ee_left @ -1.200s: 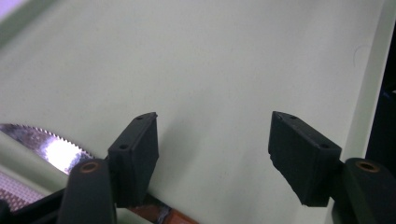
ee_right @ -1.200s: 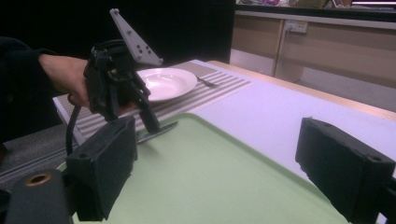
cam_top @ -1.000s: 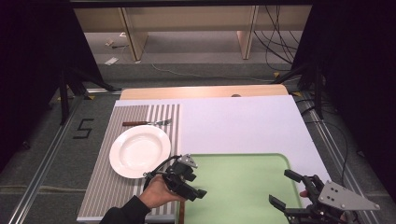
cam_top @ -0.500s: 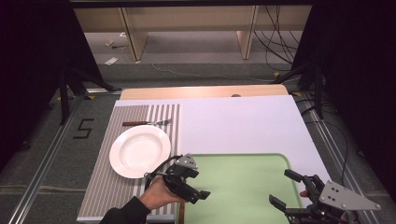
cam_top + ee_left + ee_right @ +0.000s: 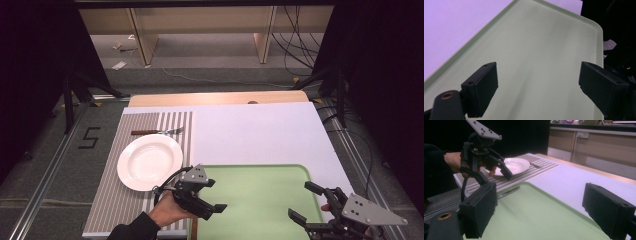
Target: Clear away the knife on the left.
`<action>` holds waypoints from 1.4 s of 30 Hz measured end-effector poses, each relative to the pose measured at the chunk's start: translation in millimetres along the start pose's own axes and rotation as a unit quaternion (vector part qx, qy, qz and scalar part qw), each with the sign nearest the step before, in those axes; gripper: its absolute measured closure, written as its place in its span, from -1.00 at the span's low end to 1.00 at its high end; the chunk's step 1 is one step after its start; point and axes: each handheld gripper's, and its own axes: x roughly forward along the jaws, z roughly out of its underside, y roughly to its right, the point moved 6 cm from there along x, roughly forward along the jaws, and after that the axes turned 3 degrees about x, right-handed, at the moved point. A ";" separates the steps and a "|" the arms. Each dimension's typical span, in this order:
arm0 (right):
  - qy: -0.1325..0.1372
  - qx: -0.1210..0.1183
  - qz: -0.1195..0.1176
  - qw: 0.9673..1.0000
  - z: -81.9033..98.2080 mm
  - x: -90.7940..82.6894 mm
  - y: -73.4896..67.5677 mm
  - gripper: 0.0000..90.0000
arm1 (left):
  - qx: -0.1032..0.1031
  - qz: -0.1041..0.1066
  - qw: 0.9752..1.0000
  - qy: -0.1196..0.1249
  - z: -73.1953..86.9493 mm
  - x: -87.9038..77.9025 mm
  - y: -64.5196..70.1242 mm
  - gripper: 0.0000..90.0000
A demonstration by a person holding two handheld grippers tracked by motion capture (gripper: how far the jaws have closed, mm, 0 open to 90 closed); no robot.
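Observation:
A pale green tray (image 5: 250, 167) lies at the near edge of the table. My left gripper (image 5: 215, 195) hovers over the tray's left edge, held by a hand (image 5: 167, 210), with its jaws wide open and nothing between them. From the left gripper view, the left gripper (image 5: 539, 82) faces bare tray (image 5: 536, 37). My right gripper (image 5: 300, 200) stands open over the tray's right end, also holding nothing. The right gripper (image 5: 539, 202) looks across the tray (image 5: 536, 220) at the left gripper (image 5: 496, 176).
A white plate (image 5: 150, 161) sits on a striped placemat (image 5: 110, 200), with a fork (image 5: 160, 132) behind it. A knife (image 5: 507, 191) lies along the tray's left rim. A lilac mat (image 5: 250, 130) covers the middle of the table. Wooden shelving (image 5: 200, 25) stands beyond.
The right gripper has edged slightly left over the tray. The left gripper has shifted a touch toward the tray. Both have stayed open.

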 end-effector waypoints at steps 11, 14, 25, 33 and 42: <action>0.001 0.000 0.000 1.000 0.1 0.2 0.0 -0.70 | 0.011 -0.008 1.000 0.013 1.2 -5.3 2.8 -0.66; 0.001 0.000 0.000 1.000 0.0 0.2 -0.1 -0.70 | 0.015 -0.011 1.000 0.016 1.4 -7.2 3.3 -0.66; 0.001 0.000 0.000 1.000 0.1 0.2 -0.1 -0.70 | 0.022 -0.025 0.998 0.052 0.8 -20.7 3.1 -0.66; 0.001 -0.001 0.001 1.000 0.0 -0.3 0.1 -0.70 | 0.022 -0.034 0.996 0.078 1.1 -30.6 3.8 -0.66; 0.003 0.000 0.002 1.000 -0.1 -0.8 0.6 -0.70 | 0.025 -0.047 0.992 0.113 5.5 -42.1 5.5 -0.66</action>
